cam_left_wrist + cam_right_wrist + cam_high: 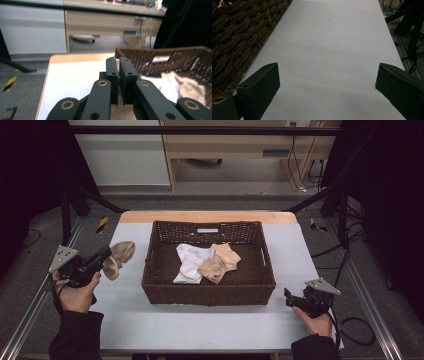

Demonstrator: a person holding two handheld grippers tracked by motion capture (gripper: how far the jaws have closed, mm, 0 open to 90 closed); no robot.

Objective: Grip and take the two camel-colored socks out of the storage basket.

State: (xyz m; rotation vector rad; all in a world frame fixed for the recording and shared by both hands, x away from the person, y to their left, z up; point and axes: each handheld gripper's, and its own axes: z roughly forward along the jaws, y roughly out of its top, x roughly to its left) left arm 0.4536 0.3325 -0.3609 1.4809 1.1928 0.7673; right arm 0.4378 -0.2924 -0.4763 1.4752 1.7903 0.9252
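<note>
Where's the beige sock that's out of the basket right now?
High view, left side: the beige sock hangs clamped in the left gripper, just left of the basket.

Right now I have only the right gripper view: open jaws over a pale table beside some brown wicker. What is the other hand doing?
Observer: The left gripper is shut on a beige sock, held up left of the basket.
Operator: Is the wicker a basket with anything in it?
Observer: Yes, it holds a white sock and more beige socks.
Operator: And where does my gripper sit?
Observer: The right gripper rests low at the basket's near right corner, with nothing between its jaws.
</note>
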